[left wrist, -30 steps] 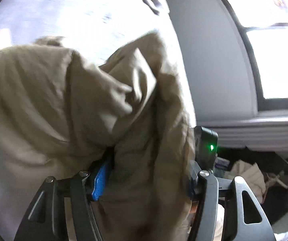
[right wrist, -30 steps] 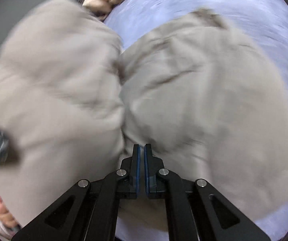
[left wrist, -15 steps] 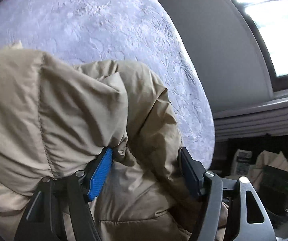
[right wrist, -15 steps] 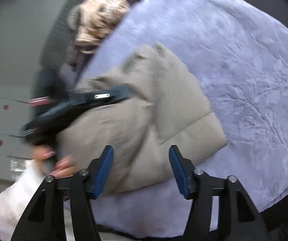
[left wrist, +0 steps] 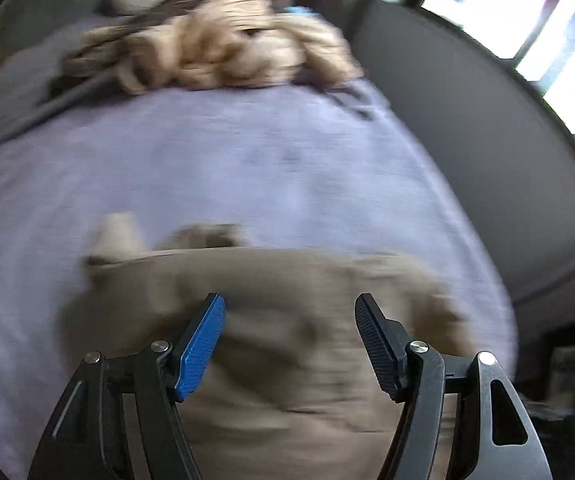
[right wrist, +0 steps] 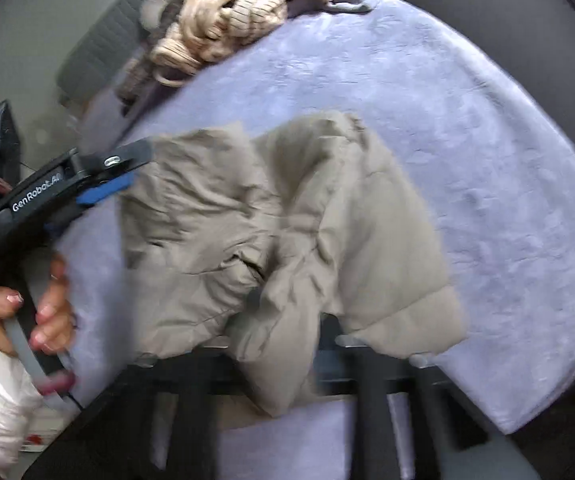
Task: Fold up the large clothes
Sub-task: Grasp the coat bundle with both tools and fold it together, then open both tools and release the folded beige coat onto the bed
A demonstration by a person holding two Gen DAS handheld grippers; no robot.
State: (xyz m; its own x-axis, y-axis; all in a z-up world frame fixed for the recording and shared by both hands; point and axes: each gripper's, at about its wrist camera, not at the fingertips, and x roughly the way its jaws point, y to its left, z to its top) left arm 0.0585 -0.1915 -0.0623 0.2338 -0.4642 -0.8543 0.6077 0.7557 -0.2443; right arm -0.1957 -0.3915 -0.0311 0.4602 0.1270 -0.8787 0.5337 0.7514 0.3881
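A beige puffer jacket (right wrist: 287, 232) lies bunched on the lavender bedspread (right wrist: 467, 128); it also shows in the left wrist view (left wrist: 287, 320), blurred, below the fingers. My left gripper (left wrist: 289, 320) is open and empty just above the jacket; in the right wrist view it (right wrist: 123, 172) sits at the jacket's left edge. My right gripper is only a dark motion blur at the bottom of its view, under the jacket's near edge; its fingers cannot be made out.
A heap of cream knitted clothes (left wrist: 223, 44) lies at the far end of the bed, also in the right wrist view (right wrist: 231, 12). A grey wall (left wrist: 467, 112) and a bright window (left wrist: 559, 52) are to the right. The bed's near edge runs under the jacket.
My left gripper has let go of the jacket and lifted back, jaws open. The jacket has dropped onto the bed. My right gripper has swung down and blurred.
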